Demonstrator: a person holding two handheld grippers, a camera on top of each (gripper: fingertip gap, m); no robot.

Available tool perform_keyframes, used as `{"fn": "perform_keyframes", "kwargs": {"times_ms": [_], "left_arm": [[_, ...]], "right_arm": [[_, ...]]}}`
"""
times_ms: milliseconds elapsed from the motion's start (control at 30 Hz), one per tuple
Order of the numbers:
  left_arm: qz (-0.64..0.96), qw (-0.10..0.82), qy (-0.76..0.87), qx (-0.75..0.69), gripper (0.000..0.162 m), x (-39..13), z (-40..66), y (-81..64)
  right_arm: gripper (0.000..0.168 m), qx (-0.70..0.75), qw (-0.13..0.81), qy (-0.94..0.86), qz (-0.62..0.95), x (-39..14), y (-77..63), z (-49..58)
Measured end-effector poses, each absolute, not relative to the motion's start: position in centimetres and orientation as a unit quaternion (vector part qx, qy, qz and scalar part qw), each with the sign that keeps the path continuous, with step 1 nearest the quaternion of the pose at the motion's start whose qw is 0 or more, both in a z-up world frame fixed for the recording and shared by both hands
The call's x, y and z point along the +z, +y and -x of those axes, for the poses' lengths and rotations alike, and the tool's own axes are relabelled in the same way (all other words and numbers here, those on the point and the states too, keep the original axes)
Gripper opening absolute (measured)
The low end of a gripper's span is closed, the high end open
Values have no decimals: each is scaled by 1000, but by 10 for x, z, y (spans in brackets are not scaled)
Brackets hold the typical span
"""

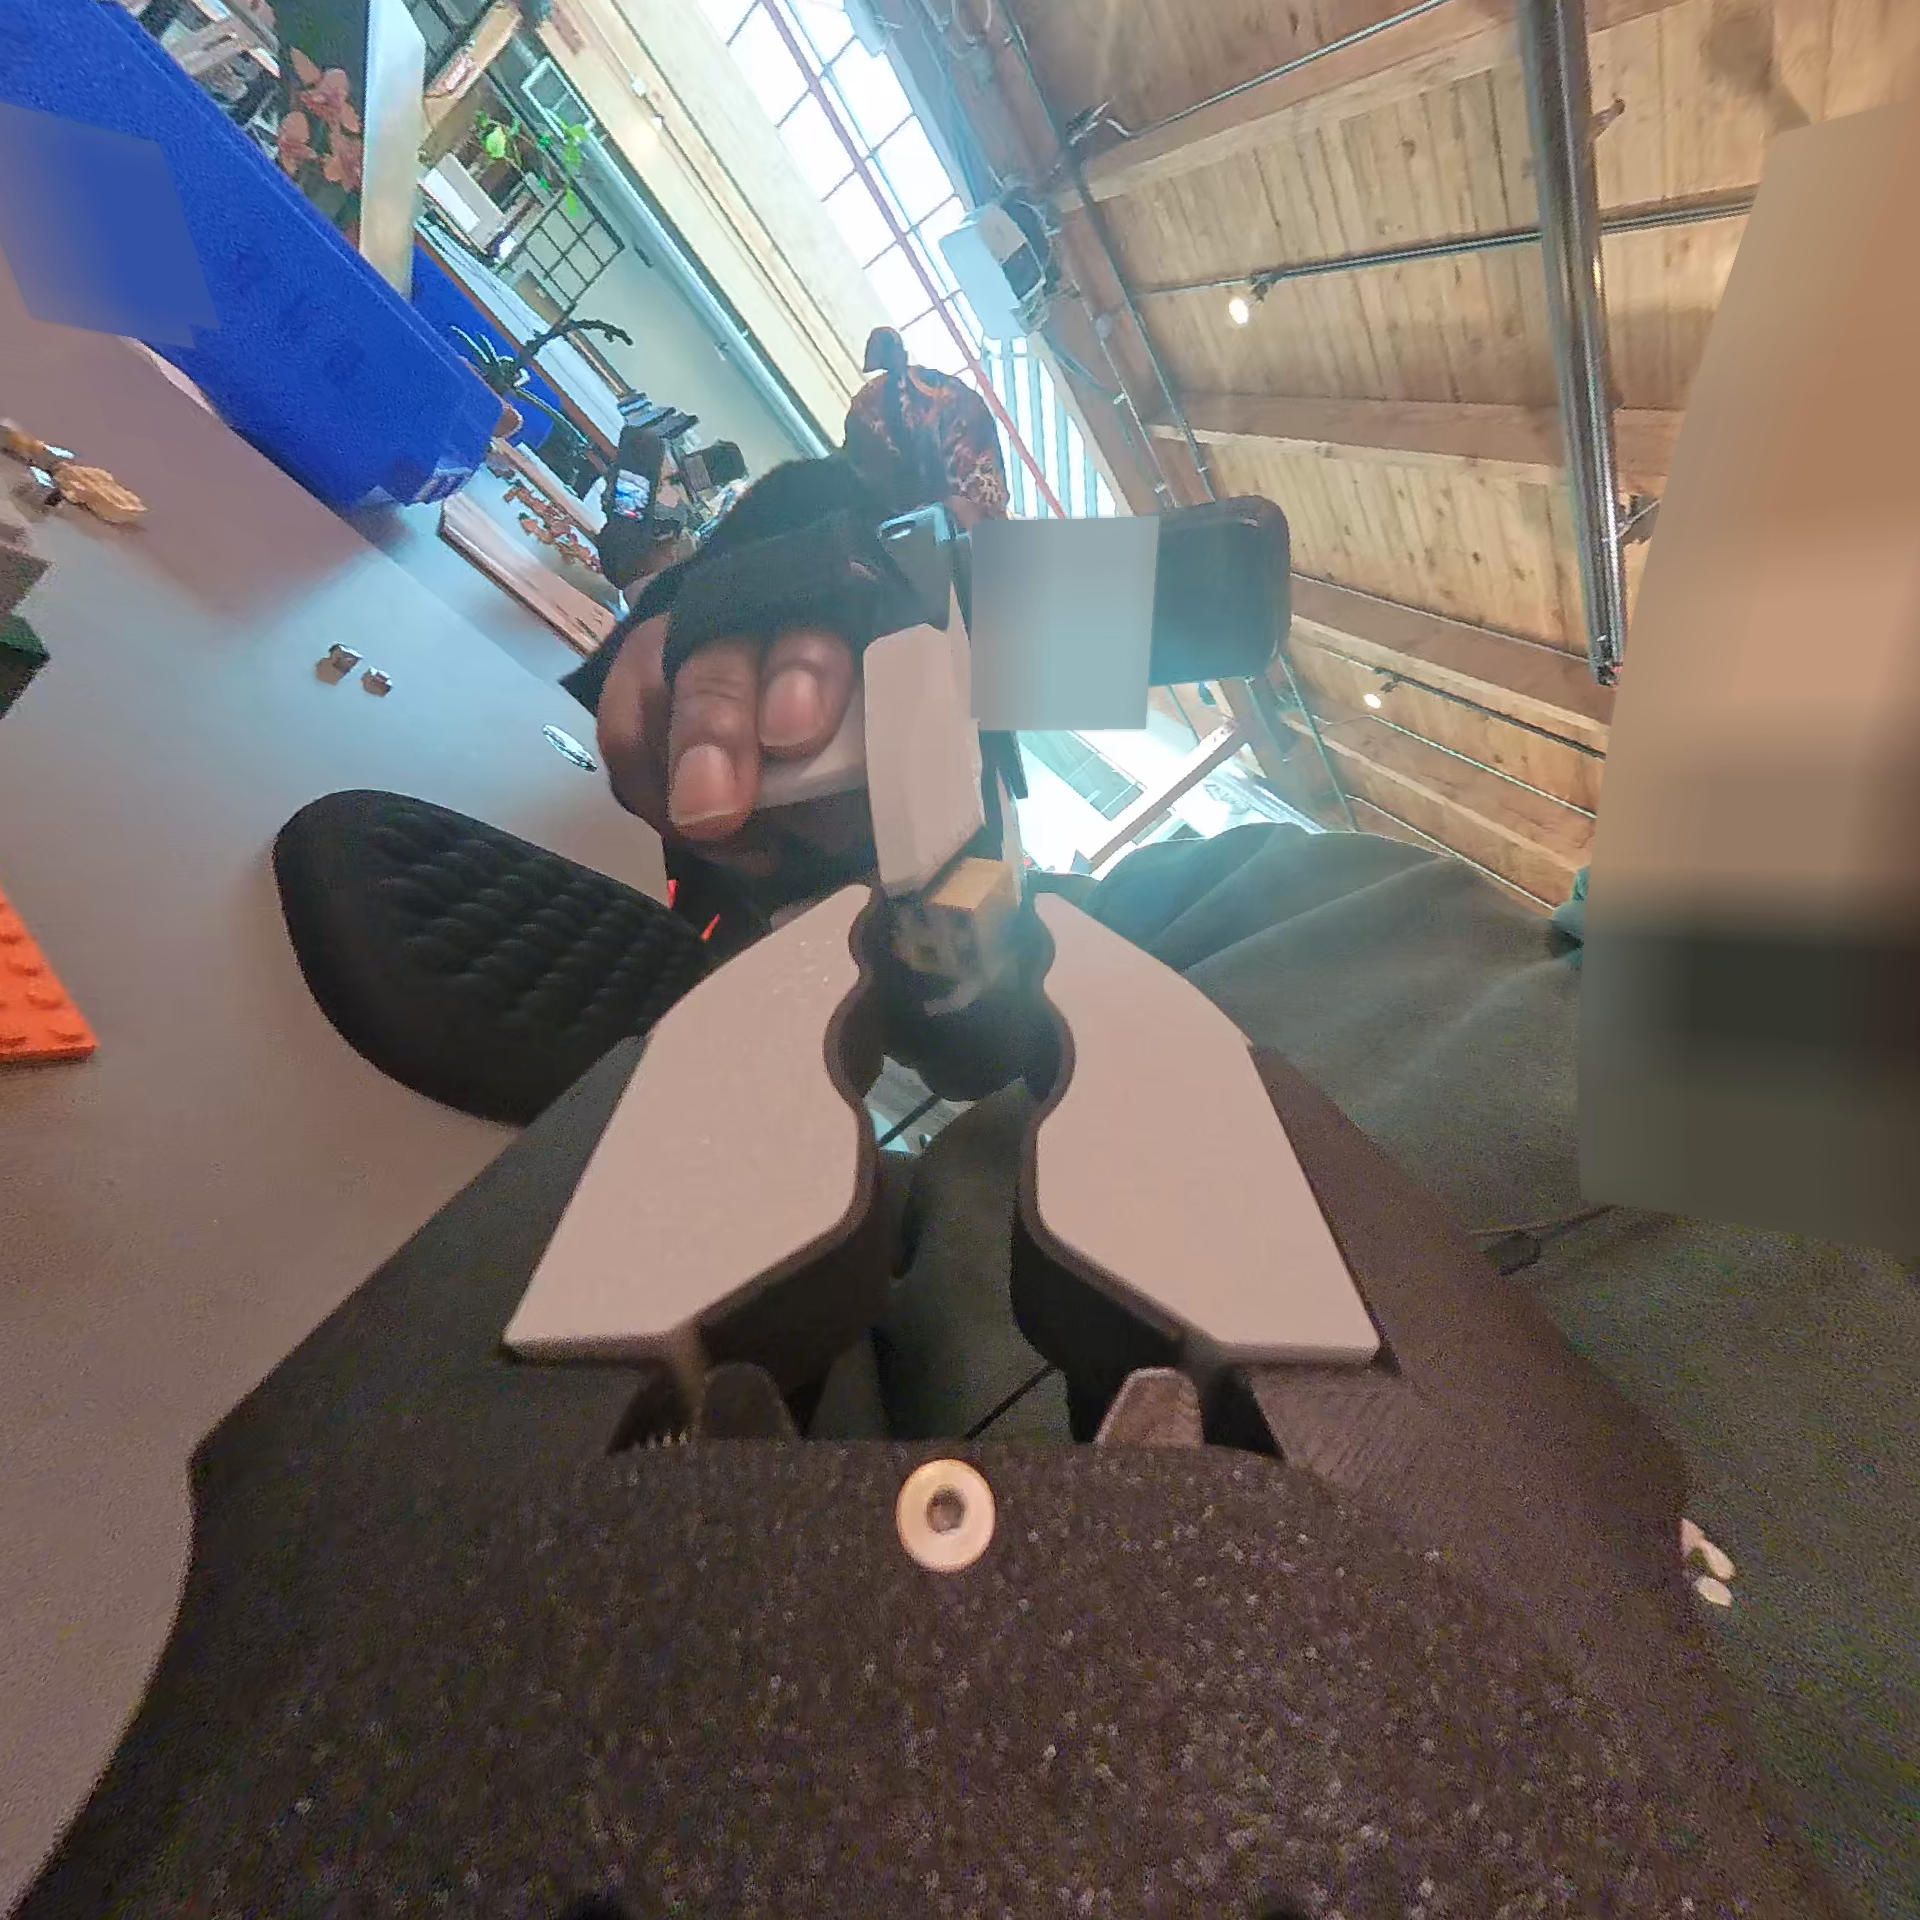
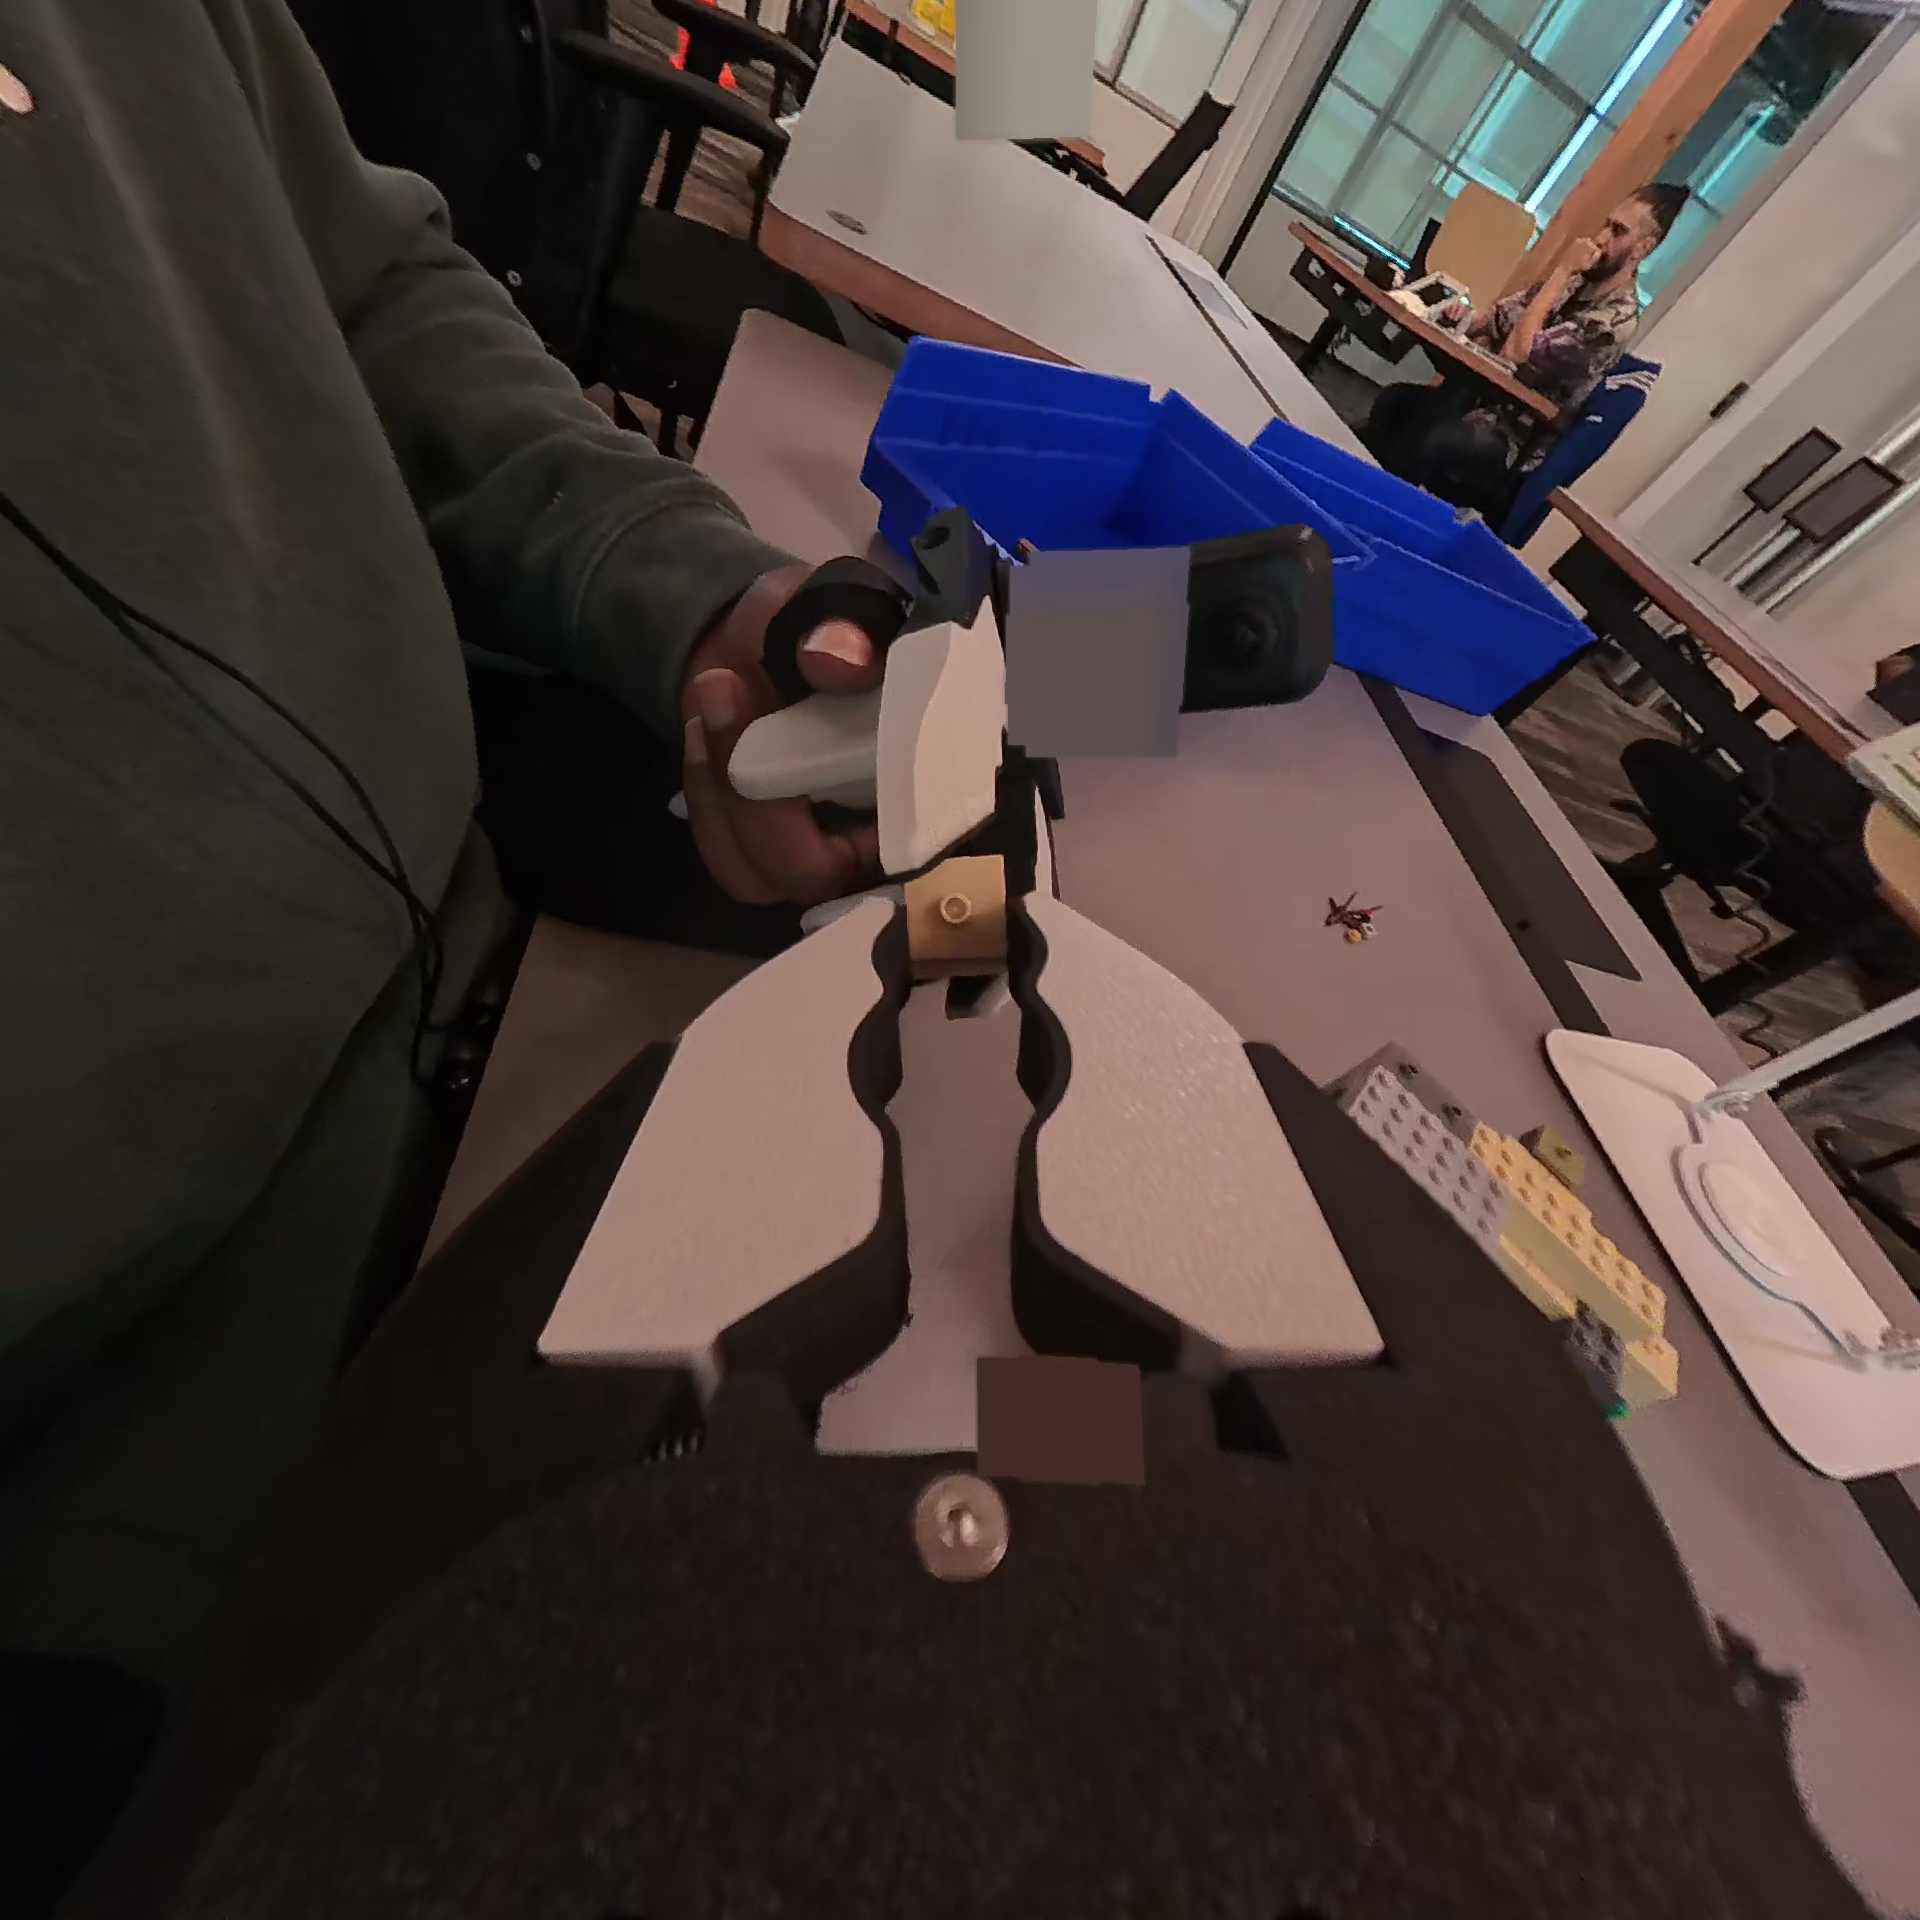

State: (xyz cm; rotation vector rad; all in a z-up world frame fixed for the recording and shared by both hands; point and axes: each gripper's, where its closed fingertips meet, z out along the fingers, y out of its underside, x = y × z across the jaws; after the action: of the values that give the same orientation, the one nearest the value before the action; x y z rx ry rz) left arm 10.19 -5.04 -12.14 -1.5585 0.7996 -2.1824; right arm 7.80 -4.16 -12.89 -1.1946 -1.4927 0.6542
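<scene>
My two grippers meet tip to tip above a grey table (image 2: 1195,862). In the right wrist view my right gripper (image 2: 954,935) is shut on a small tan brick (image 2: 951,920) with one stud. The left gripper (image 2: 935,769) reaches in from above, held by a hand (image 2: 748,769). In the left wrist view my left gripper (image 1: 951,940) is nearly closed around a small grey and white piece (image 1: 935,951). This piece sits right against the tan brick (image 1: 977,885), which the right gripper (image 1: 925,769) holds from above. How the two pieces are joined is hidden.
Blue bins (image 2: 1143,468) stand on the table behind the grippers and also show in the left wrist view (image 1: 312,343). A pile of grey and yellow bricks (image 2: 1507,1216) and a white tray (image 2: 1714,1247) lie at right. An orange plate (image 1: 31,997), small loose pieces (image 1: 348,665) and a black chair back (image 1: 468,935) lie at left. Less than 4 cm separates the two grippers' tips. The orange plate (image 1: 31,997) is about equally far from each gripper, around 15 centimetres.
</scene>
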Motion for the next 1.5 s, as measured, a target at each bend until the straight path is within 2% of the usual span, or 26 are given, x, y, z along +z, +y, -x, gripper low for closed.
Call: {"fn": "perform_keyframes", "kwargs": {"times_ms": [200, 333, 767, 1100, 1233, 1367, 1500], "left_arm": [[567, 162, 292, -753, 23, -129, -104, -53], [568, 155, 306, -748, 22, -131, -106, -56], [582, 158, 401, -690, 23, -139, -106, -72], [575, 158, 411, -689, 22, -136, -105, -74], [606, 195, 381, -670, 8, -151, -76, -49], [624, 187, 362, -666, 8, -164, -65, -50], [602, 184, 357, -690, 10, -152, -78, -55]], "right_arm": [[24, 217, 546, -632, 505, -130, -43, -82], [17, 196, 546, -647, 495, -134, -48, -83], [17, 294, 486, -655, 498, -139, -64, -86], [17, 273, 518, -649, 486, -133, -65, -89], [16, 281, 551, -608, 497, -116, -60, -121], [17, 291, 552, -589, 514, -129, -64, -128], [16, 303, 571, -579, 498, -126, -61, -121]]}}
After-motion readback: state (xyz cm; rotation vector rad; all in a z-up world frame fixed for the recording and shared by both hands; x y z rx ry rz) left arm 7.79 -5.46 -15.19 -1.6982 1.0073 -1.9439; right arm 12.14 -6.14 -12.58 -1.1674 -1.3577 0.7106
